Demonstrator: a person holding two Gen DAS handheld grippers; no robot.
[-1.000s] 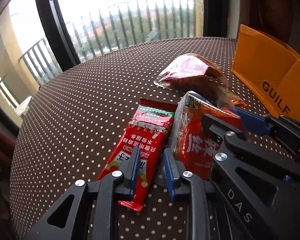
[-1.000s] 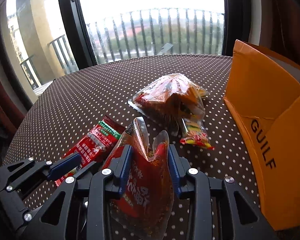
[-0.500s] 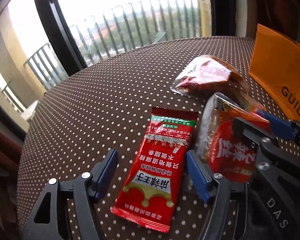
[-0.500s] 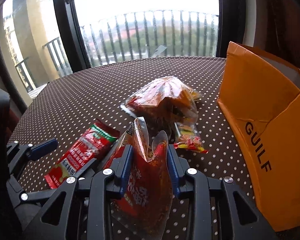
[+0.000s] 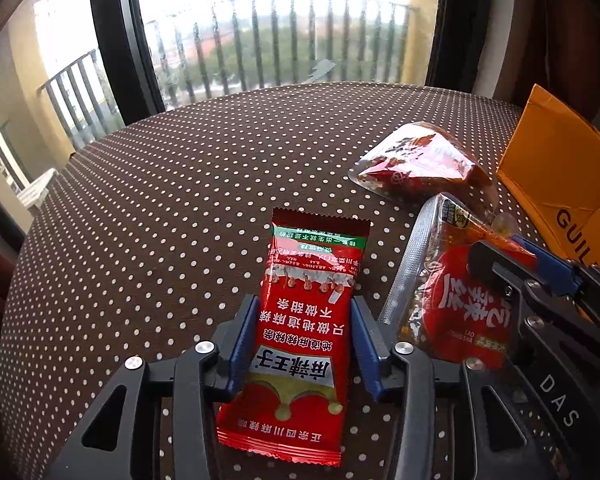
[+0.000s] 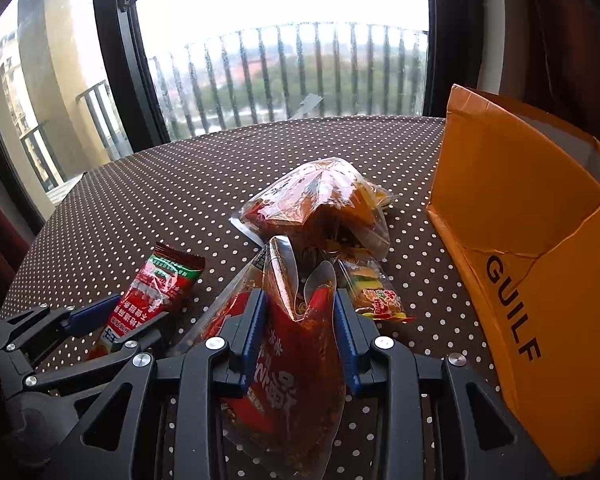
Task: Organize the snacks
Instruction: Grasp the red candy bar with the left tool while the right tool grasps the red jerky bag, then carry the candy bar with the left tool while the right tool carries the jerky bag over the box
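A red snack packet (image 5: 304, 332) with a green band lies between the fingers of my left gripper (image 5: 304, 340), which is shut on its sides; it also shows in the right wrist view (image 6: 148, 300). My right gripper (image 6: 300, 332) is shut on a crumpled red spicy-snack pouch (image 6: 296, 364), seen in the left wrist view (image 5: 456, 308) beside the packet. A clear bag of red snacks (image 6: 320, 204) lies further on, with a small burger-candy packet (image 6: 374, 296) in front of it. An orange cardboard box (image 6: 540, 240) marked GUILF stands open at the right.
The round table has a brown polka-dot cloth (image 5: 160, 208). A big window with a balcony railing (image 5: 260, 40) is behind it. The box also shows at the right edge of the left wrist view (image 5: 560, 184).
My left gripper opened wide, moved over the red packet and closed on its sides. My right gripper has kept its hold on the pouch, nearly still.
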